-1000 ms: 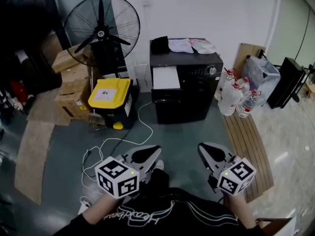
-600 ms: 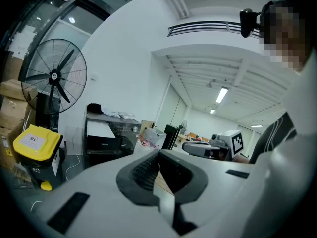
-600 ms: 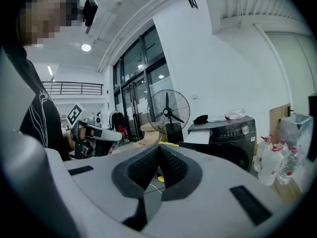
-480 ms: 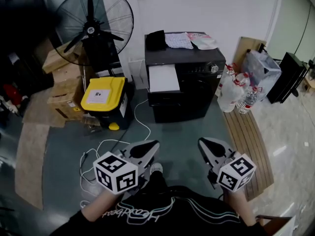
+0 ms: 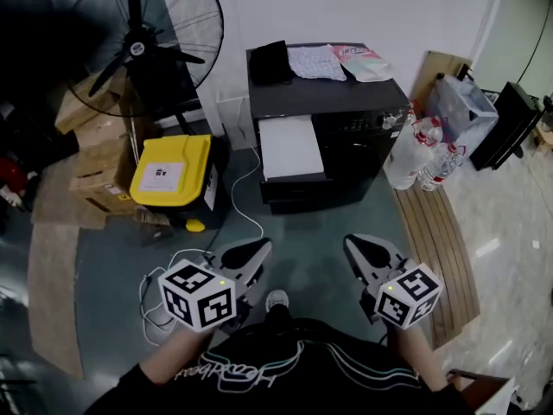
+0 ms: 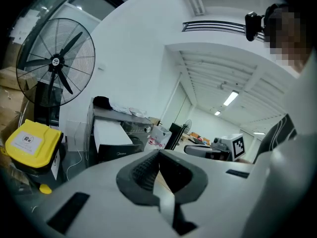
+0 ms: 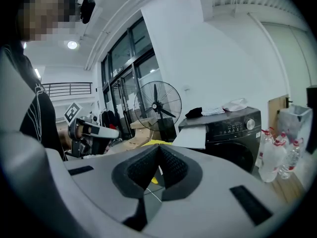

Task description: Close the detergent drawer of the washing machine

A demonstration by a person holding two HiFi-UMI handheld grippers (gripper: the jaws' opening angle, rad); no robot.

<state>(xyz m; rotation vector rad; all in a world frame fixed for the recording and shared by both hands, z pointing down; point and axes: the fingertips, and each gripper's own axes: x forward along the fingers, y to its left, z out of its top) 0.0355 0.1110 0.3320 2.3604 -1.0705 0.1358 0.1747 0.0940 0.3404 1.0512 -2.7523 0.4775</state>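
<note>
1. Since the earlier frames the washing machine (image 5: 363, 137) has come nearer and looks larger in the head view. The fan (image 5: 138, 46) has slid toward the far left edge. Both grippers stay low in the near part of the view.
2. The detergent drawer (image 5: 291, 146) stands pulled out from the machine's upper left front, its pale top face showing. It is well apart from both grippers.
3. The left gripper (image 5: 257, 253) has its jaws pressed together, with nothing between them.
4. The right gripper (image 5: 356, 249) is likewise closed on nothing, its pads meeting at the tips.
5. A yellow-lidded bin (image 5: 168, 164) sits on the floor left of the machine. Plastic bottles (image 5: 423, 150) stand to the machine's right, and cloths (image 5: 315, 60) lie on its top.
</note>
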